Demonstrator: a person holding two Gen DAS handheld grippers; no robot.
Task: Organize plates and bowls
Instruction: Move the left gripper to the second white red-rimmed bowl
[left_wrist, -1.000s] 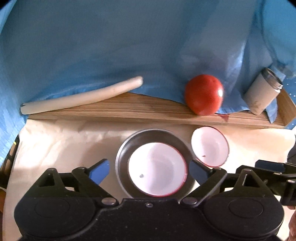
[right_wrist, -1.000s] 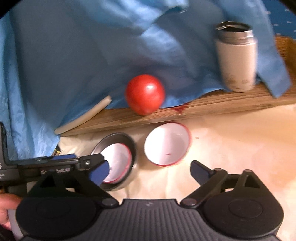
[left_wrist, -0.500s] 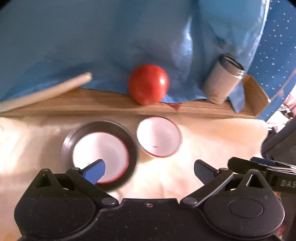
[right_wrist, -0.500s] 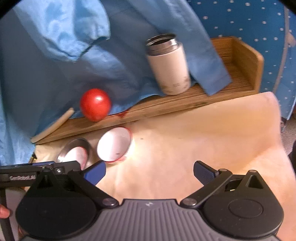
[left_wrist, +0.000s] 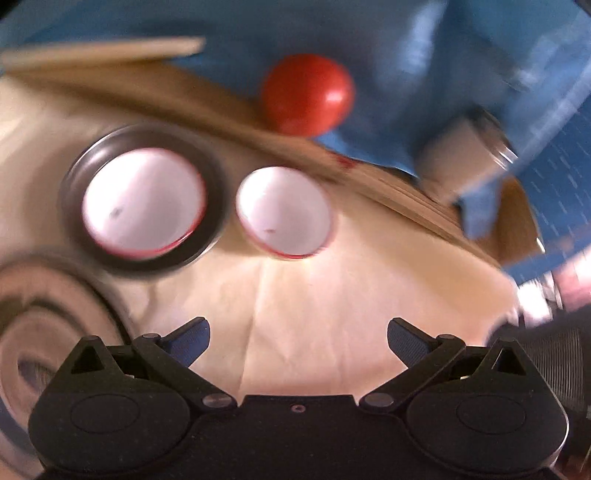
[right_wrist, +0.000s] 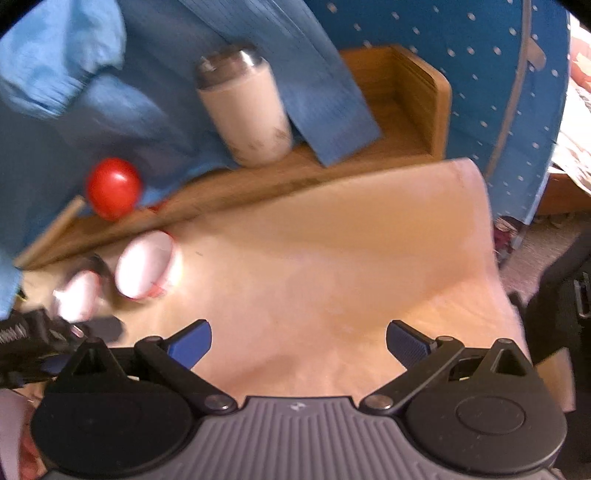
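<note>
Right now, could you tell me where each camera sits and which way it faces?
Left wrist: rides on the left tool, angled down at a white bowl in a dark plate and a loose white bowl; its open blue-tipped fingers show.
Right wrist: rides on the right tool, angled down at bare cloth; its open fingers show.
Shared: the loose bowl, red tomato, beige canister.

Warm light; motion blur smears both views, strongest at the fisheye-bent edges; glare on the red ball (left_wrist: 306, 94).
</note>
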